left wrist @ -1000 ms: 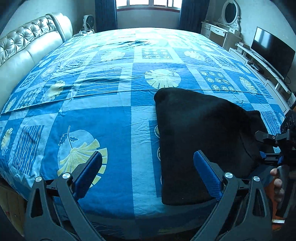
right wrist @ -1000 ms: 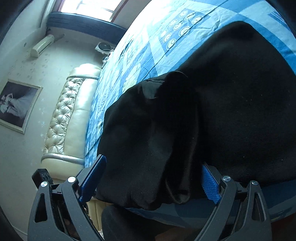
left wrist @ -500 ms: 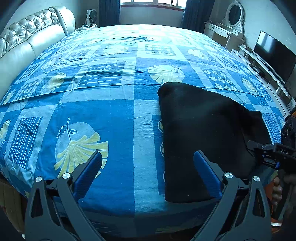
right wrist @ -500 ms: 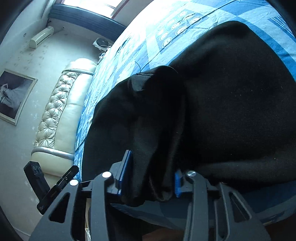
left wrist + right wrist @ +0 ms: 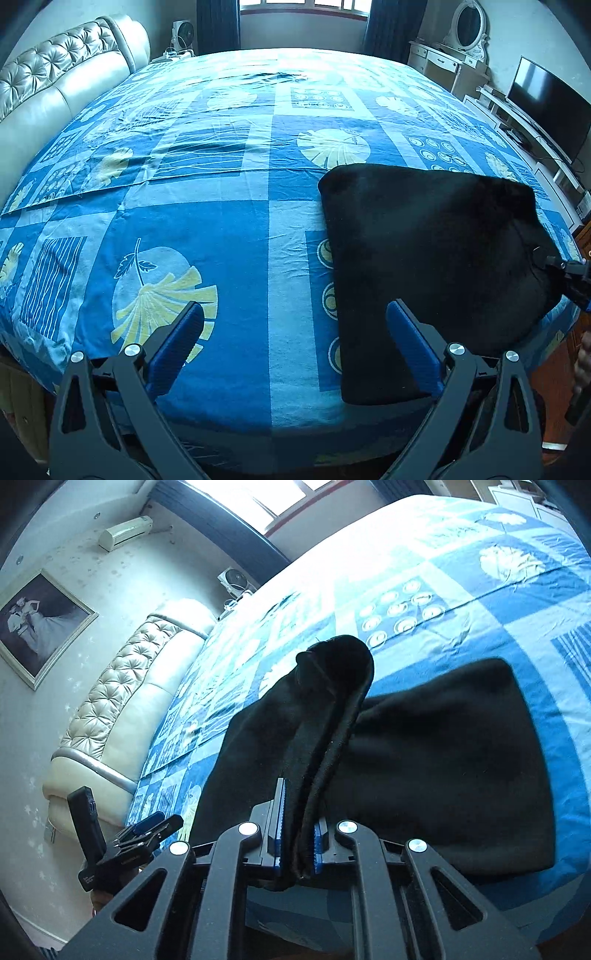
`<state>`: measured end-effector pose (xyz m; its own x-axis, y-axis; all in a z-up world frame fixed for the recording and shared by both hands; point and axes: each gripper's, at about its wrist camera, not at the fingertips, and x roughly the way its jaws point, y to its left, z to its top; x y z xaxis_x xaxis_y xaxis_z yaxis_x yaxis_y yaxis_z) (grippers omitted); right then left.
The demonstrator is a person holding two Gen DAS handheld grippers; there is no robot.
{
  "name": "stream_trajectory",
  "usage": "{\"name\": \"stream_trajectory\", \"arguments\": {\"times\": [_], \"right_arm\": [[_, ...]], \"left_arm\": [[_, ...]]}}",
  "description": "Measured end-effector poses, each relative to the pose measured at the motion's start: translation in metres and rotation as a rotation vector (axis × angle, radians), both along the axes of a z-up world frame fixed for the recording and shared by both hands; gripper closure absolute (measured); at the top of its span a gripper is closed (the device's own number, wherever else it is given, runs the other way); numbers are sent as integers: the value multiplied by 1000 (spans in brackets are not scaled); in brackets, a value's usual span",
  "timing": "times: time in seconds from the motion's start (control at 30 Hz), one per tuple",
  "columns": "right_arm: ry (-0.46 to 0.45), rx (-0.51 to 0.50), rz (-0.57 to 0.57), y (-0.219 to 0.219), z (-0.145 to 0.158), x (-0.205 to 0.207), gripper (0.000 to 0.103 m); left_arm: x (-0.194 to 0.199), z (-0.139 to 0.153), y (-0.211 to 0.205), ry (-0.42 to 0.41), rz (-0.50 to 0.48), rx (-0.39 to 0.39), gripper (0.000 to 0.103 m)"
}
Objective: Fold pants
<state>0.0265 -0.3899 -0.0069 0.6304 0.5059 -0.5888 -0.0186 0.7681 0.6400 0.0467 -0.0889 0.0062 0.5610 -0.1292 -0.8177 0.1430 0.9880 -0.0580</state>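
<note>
Scanning the left-wrist view from its left edge, you have the tufted headboard (image 5: pixel 55 92) at upper left, the blue patterned bedspread (image 5: pixel 221 240) filling the middle, the black pants (image 5: pixel 424 258) lying folded at centre right near the bed's near edge, and the television (image 5: pixel 546 107) at upper right. Your left gripper (image 5: pixel 295 339) sits at the bottom of that frame with its jaws spread wide and nothing between them, over bare bedspread just left of the pants. At the far right edge the right gripper (image 5: pixel 557 269) has hold of the pants' corner. In the right-wrist view the right gripper (image 5: pixel 297 840) is closing to a narrow gap, its blue pads (image 5: pixel 279 827) pressing a bunched fold of the pants (image 5: pixel 443 768), which rises as a ridge from the bottom centre toward the middle of the frame. To do this step well, I would judge you should lift only enough for the flap to clear the layer beneath, carry it toward the left of the frame in one smooth arc, and keep the edge straight. Bring the open left gripper to the near hem to steady the lower layer.
</note>
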Motion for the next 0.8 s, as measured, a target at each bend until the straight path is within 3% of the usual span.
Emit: {"name": "stream_trajectory", "arguments": {"times": [0.17, 0.37, 0.57, 0.8], "right_arm": [[-18, -35, -61, -30, 12, -10, 92], [30, -43, -127, -69, -11, -21, 92], [80, -30, -169, -75, -43, -24, 92], [88, -23, -181, -75, -50, -23, 92]], "left_arm": [[1, 0, -6, 0, -11, -3, 4], [0, -1, -17, 2, -29, -1, 4], [-1, -3, -24, 8, -42, 3, 4], [1, -7, -27, 18, -42, 5, 4]]}}
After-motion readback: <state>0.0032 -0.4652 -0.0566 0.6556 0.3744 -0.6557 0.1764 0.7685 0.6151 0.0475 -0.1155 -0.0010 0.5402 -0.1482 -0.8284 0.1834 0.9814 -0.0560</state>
